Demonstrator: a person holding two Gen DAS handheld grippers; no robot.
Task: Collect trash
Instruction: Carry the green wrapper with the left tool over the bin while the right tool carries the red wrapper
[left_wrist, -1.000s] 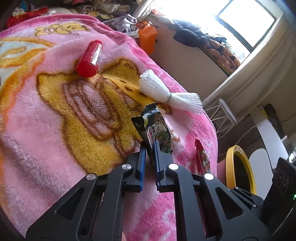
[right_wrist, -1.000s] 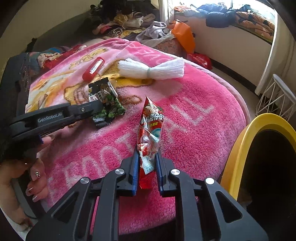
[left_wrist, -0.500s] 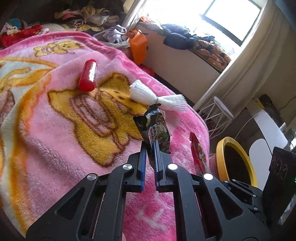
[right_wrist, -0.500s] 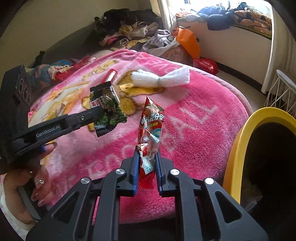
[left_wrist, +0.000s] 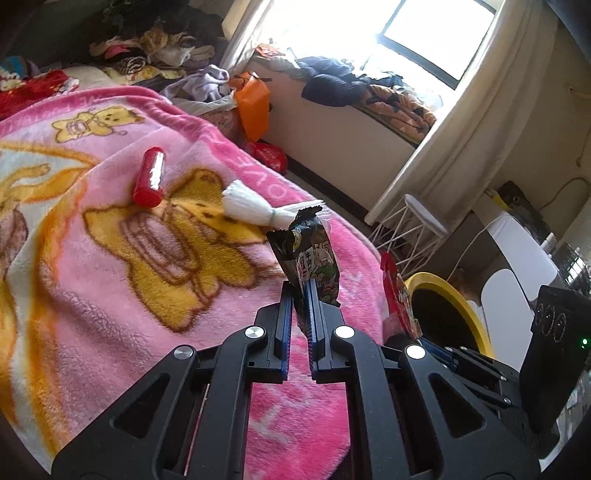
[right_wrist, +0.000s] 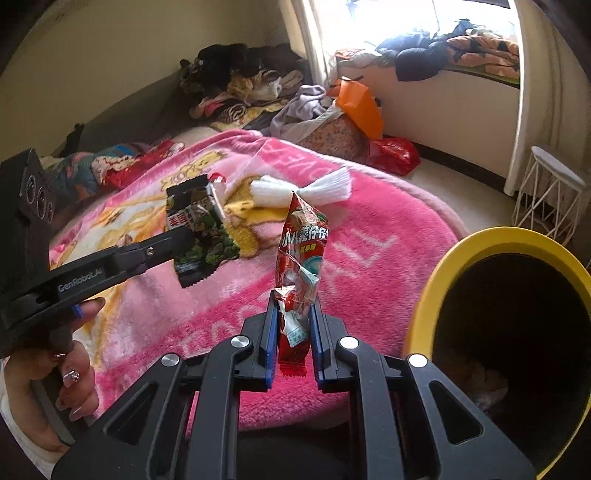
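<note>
My left gripper (left_wrist: 298, 291) is shut on a dark green and black snack wrapper (left_wrist: 308, 254), held up above the pink blanket (left_wrist: 110, 288). In the right wrist view the same wrapper (right_wrist: 201, 229) hangs from the left gripper (right_wrist: 188, 236) at the left. My right gripper (right_wrist: 293, 299) is shut on a red snack wrapper (right_wrist: 301, 251), which stands upright between the pads. The red wrapper (left_wrist: 397, 295) also shows at the right of the left wrist view. A yellow-rimmed bin (right_wrist: 509, 332) with a dark inside stands to the right of the bed.
A red tube (left_wrist: 149, 177) and a white tied bundle (left_wrist: 255, 206) lie on the blanket. Piled clothes (right_wrist: 251, 88), an orange bag (right_wrist: 360, 105) and a red bag (right_wrist: 393, 155) sit beyond the bed. A white wire stool (right_wrist: 554, 195) stands by the curtain. A person's hand (right_wrist: 62, 376) holds the left gripper.
Both grippers have risen off the blanket with their wrappers still gripped. The yellow bin now fills more of the right wrist view.
</note>
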